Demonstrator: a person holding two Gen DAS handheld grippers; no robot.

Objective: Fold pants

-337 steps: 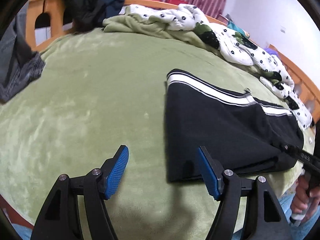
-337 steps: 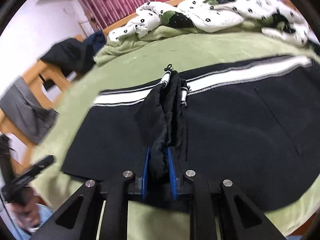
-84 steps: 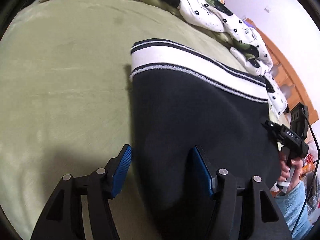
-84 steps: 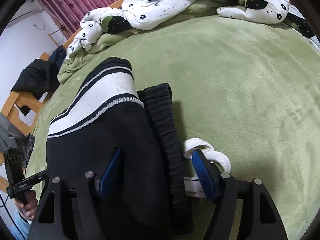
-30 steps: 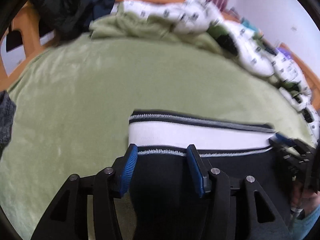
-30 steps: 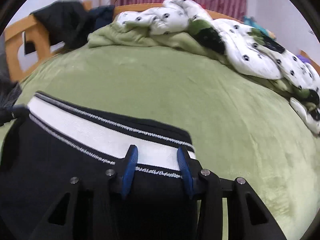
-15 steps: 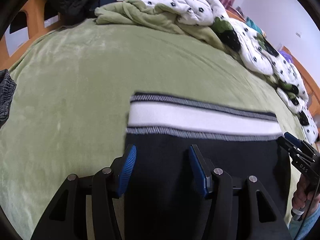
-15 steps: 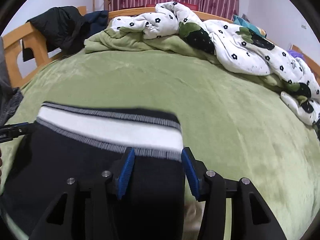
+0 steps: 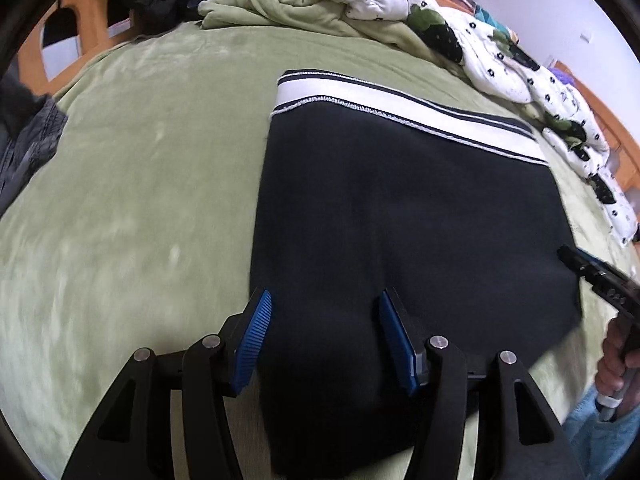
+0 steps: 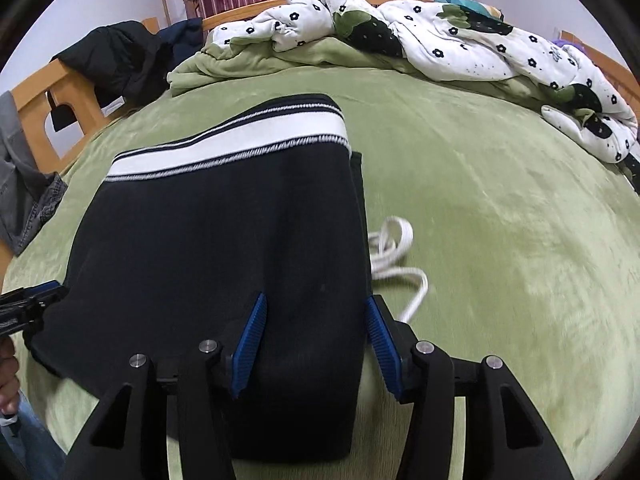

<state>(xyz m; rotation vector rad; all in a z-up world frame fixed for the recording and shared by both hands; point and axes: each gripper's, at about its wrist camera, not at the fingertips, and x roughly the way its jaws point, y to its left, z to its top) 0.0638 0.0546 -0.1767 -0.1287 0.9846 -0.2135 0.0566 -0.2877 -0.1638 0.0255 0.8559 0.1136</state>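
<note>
The black pants (image 9: 404, 220) with a white side stripe (image 9: 400, 114) lie folded in a flat rectangle on the green blanket (image 9: 140, 184). They also show in the right wrist view (image 10: 224, 240). My left gripper (image 9: 322, 338) is open, its fingers over the pants' near left corner. My right gripper (image 10: 314, 334) is open over the pants' near right corner. A white drawstring (image 10: 394, 256) sticks out from the pants' right edge. The right gripper's tip (image 9: 592, 272) shows at the right of the left wrist view, and the left gripper's tip (image 10: 28, 300) at the left of the right wrist view.
A flowered white quilt (image 10: 440, 40) and a green blanket heap (image 10: 240, 64) lie along the far side of the bed. Dark jackets (image 10: 120, 60) hang on the wooden bed frame (image 10: 36, 100). Grey clothing (image 9: 28, 148) lies at the left edge.
Both grippers have drawn back toward the near edge and opened a little wider. The pants now lie flat and still, with more of their black face in view.
</note>
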